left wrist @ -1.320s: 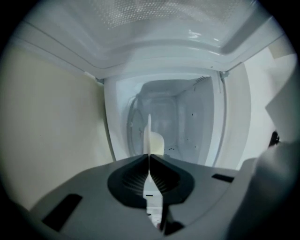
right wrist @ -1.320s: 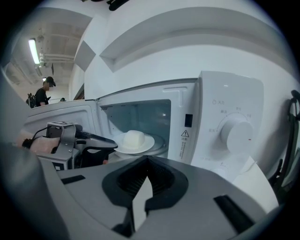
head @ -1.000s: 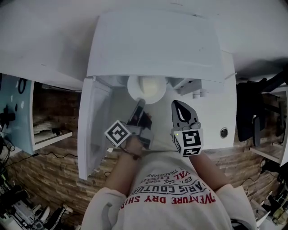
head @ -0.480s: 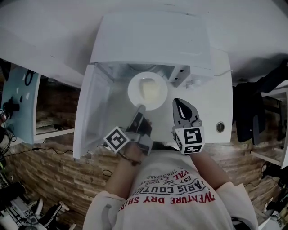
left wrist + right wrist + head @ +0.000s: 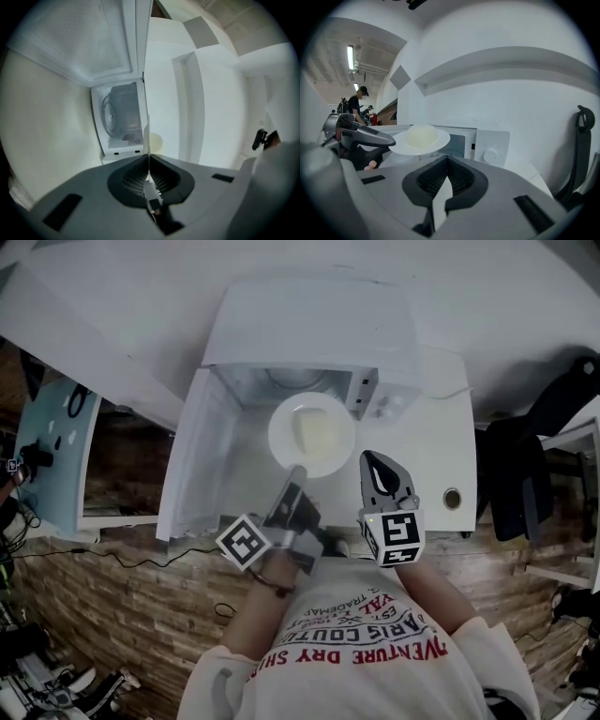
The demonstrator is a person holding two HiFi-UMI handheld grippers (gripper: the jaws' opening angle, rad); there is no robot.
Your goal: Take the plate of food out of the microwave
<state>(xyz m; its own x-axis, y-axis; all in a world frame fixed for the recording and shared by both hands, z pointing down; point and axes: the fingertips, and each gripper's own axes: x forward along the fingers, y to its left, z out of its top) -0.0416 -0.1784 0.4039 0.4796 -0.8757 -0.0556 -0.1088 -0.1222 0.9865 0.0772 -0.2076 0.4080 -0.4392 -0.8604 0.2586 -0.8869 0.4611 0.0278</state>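
Holding a whole plate (image 5: 281,418) by one spot on its rim is the sketchy part here imo. The left gripper (image 5: 297,472) is clamped on the near edge, and in the left gripper view the rim shows edge-on, squeezed between the jaws. The plate sits mid-frame in the head view, out in front of the microwave (image 5: 309,329) mouth. It hangs over the white countertop (image 5: 436,451) and isn't resting on anything as far as I can tell. A pale mound of food (image 5: 317,434) sits in its centre.

What could go wrong: all the weight is out past the pinch, so the plate could droop or twist in the jaws, and then the food slides off the far side. A smooth rim could also just slip out if the hand jerks. The open door (image 5: 192,460) stands just left of the plate, so a sideways swing could clip it. The right gripper (image 5: 379,465) has its jaws pressed together on nothing, lower right of the plate, so it's no backup right now.

Surface is plain white with a small round hole (image 5: 453,498) at the right. The lower part of the frame shows a brick-look wall (image 5: 112,615), and there's a dark chair (image 5: 525,474) at the right edge. The right gripper view has people (image 5: 358,101) and strip lights (image 5: 350,57) in its upper left.
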